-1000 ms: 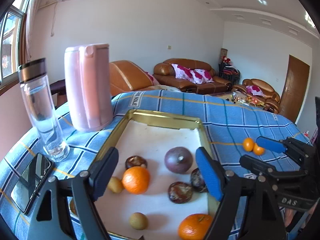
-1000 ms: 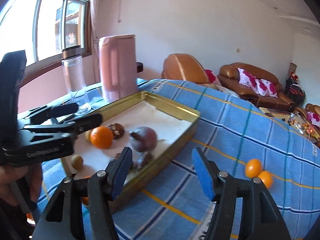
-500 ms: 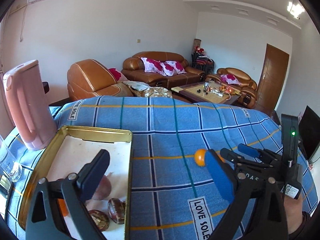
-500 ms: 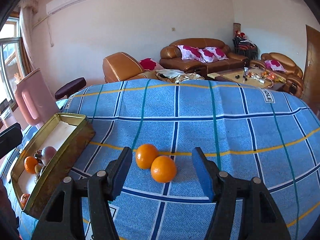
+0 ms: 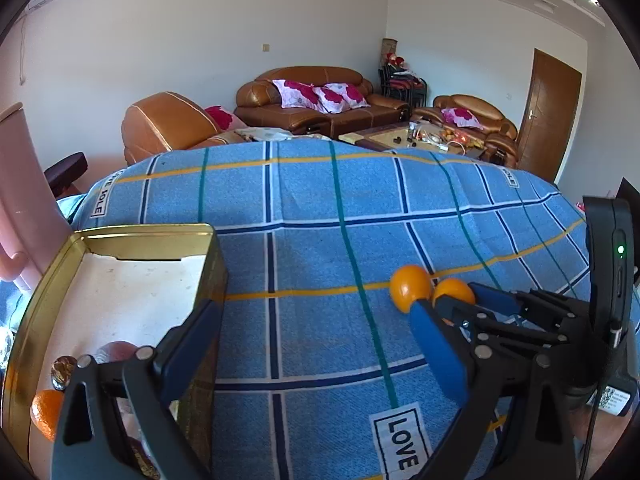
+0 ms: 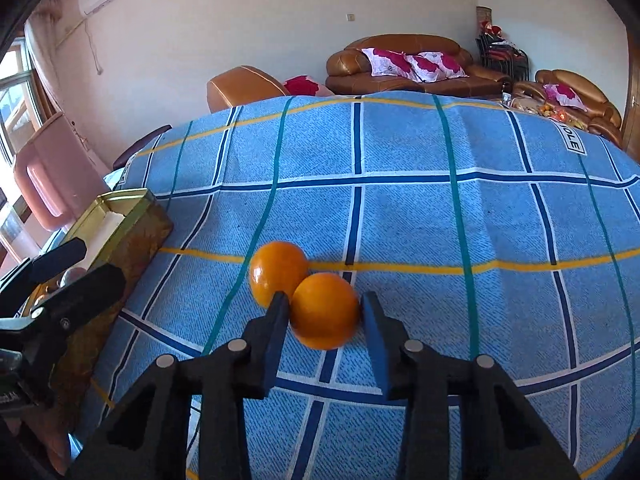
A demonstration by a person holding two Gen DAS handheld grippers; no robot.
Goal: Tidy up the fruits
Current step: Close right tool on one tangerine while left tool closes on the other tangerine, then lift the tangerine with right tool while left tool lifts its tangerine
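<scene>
Right gripper (image 6: 324,312): its fingers have just been closing and are now pressing on both sides of the near orange (image 6: 325,311), which is sitting on the blue checked surface (image 6: 440,220).
Far orange (image 6: 277,272): lying on the cloth, touching the near orange on its far left side.
Left gripper (image 5: 320,344): hanging over the cloth with fingers spread wide and nothing between them.
Gold tray (image 5: 140,231): lying at the left, holding an orange (image 5: 46,412) and dark fruits.
Pink jug (image 6: 48,172): standing beyond the tray.
</scene>
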